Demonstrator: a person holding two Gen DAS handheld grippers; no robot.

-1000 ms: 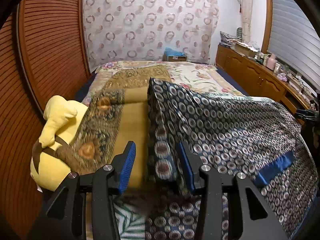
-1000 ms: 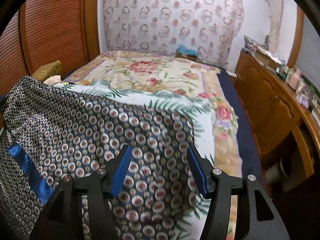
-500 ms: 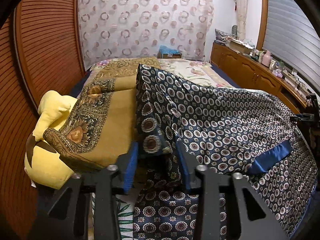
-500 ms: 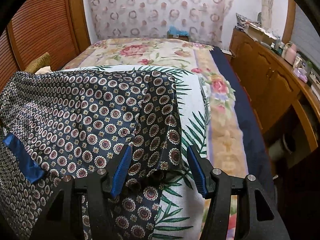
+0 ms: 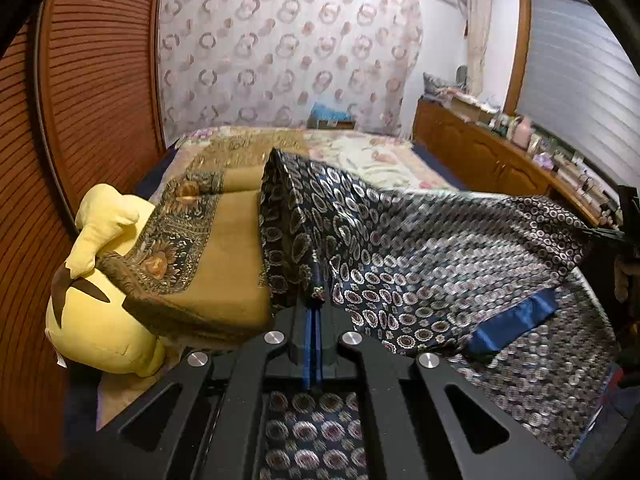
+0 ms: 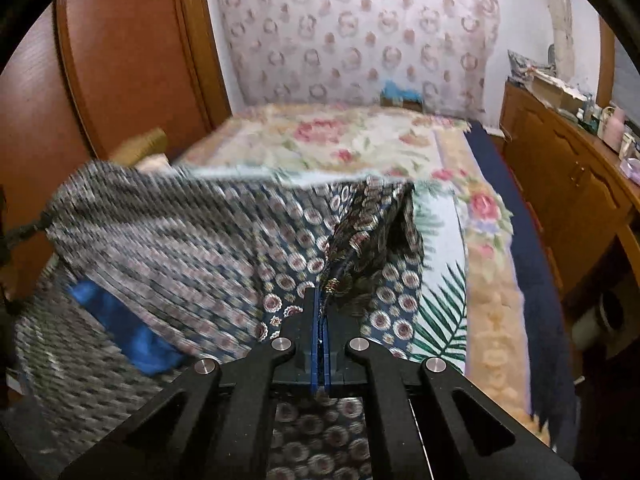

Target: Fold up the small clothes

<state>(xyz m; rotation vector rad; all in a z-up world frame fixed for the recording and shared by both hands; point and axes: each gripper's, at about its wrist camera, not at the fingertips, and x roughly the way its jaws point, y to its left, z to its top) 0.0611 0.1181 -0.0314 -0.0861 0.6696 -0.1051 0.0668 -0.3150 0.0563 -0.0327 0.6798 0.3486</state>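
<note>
A dark blue garment with a circle print (image 5: 420,248) and a plain blue band (image 5: 516,320) lies across the bed. My left gripper (image 5: 314,300) is shut on its left edge, and the cloth rises in a pleated fold from the jaws. My right gripper (image 6: 320,300) is shut on the garment's right edge (image 6: 360,240) and lifts it off the bed; the cloth between the two grippers is raised and blurred. The blue band (image 6: 120,328) shows at lower left in the right wrist view.
A yellow plush toy (image 5: 100,280) and a folded mustard blanket (image 5: 224,248) lie left of the garment. The floral bedspread (image 6: 360,148) runs to the curtain. A wooden cabinet (image 5: 500,160) with clutter lines the right; wooden panelling (image 5: 80,100) is on the left.
Both grippers have closed on the garment's edges. They have lifted the cloth, which now rises off the bed and is blurred with motion.
</note>
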